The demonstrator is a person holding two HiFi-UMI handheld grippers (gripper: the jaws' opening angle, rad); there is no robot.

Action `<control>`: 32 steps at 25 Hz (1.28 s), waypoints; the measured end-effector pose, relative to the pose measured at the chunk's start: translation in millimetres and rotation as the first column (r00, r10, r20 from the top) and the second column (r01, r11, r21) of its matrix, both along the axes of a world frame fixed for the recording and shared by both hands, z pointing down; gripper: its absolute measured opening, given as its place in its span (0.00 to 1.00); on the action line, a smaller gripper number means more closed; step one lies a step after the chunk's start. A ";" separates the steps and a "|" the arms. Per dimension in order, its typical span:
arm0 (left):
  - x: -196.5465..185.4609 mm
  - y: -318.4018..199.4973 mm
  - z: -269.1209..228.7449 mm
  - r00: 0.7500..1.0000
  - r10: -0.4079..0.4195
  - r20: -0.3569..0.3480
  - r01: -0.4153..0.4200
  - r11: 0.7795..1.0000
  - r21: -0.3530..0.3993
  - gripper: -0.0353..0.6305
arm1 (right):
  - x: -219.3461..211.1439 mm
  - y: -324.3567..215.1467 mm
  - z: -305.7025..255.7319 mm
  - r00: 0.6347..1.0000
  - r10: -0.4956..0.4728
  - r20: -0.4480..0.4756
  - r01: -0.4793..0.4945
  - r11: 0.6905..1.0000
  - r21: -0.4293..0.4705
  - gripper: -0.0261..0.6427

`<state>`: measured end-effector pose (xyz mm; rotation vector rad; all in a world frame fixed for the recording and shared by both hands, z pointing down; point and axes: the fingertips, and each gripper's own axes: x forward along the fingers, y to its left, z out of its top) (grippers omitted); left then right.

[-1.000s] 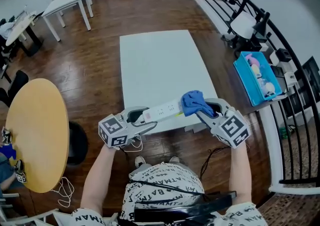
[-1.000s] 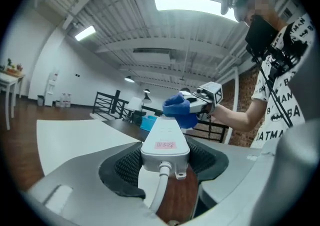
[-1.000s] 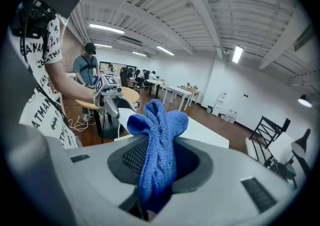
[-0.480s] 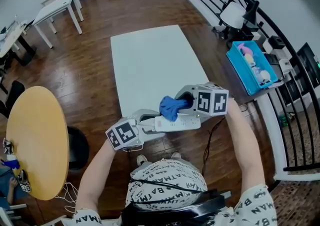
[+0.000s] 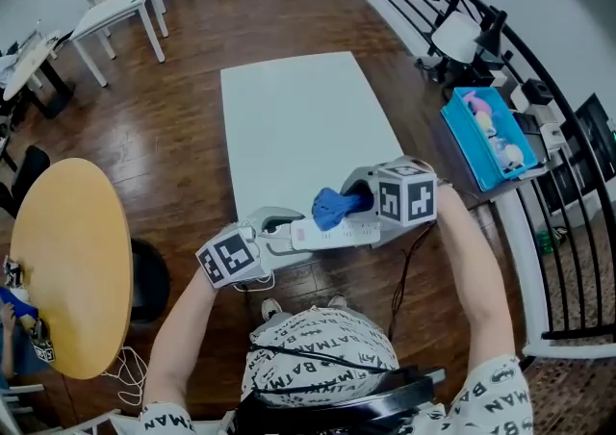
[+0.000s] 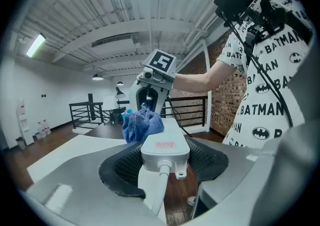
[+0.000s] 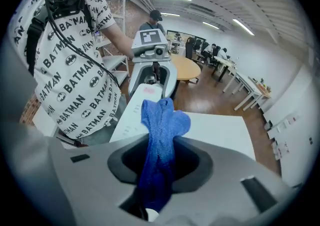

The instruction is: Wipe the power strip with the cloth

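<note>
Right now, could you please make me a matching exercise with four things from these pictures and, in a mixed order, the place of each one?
Things:
1. power strip
2. cloth
3. blue bin
4. round table

Places:
A. gripped between the jaws of the right gripper
B. at the right side of the head view
C. gripped between the jaws of the left gripper
D. at the left side of the head view

Pairs: 1-C, 2-A, 3-B, 4-D
</note>
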<state>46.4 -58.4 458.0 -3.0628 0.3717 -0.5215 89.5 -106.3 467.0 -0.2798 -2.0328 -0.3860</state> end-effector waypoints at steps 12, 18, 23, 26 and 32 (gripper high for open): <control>-41.3 -19.2 -6.3 0.992 -0.118 -0.041 0.118 0.993 0.008 0.47 | 55.0 -33.6 -4.8 0.978 0.203 0.049 -0.205 0.977 0.058 0.22; -50.4 -33.7 -8.2 0.979 -0.189 -0.079 0.190 0.982 0.001 0.47 | 55.9 -34.5 -10.6 0.952 0.278 0.130 -0.287 0.956 0.064 0.22; -52.6 -45.0 -9.6 0.962 -0.254 -0.104 0.255 0.967 -0.002 0.47 | 57.4 -34.9 -16.1 0.922 0.332 0.199 -0.351 0.934 0.071 0.22; -61.6 -54.3 -12.0 0.944 -0.294 -0.151 0.293 0.956 -0.029 0.47 | 55.4 -28.3 -20.5 0.911 0.337 0.237 -0.359 0.932 0.052 0.22; -66.2 -59.3 -5.0 0.937 -0.319 -0.142 0.318 0.947 -0.033 0.47 | 51.7 -5.3 -21.0 0.940 0.276 0.200 -0.290 0.956 0.045 0.22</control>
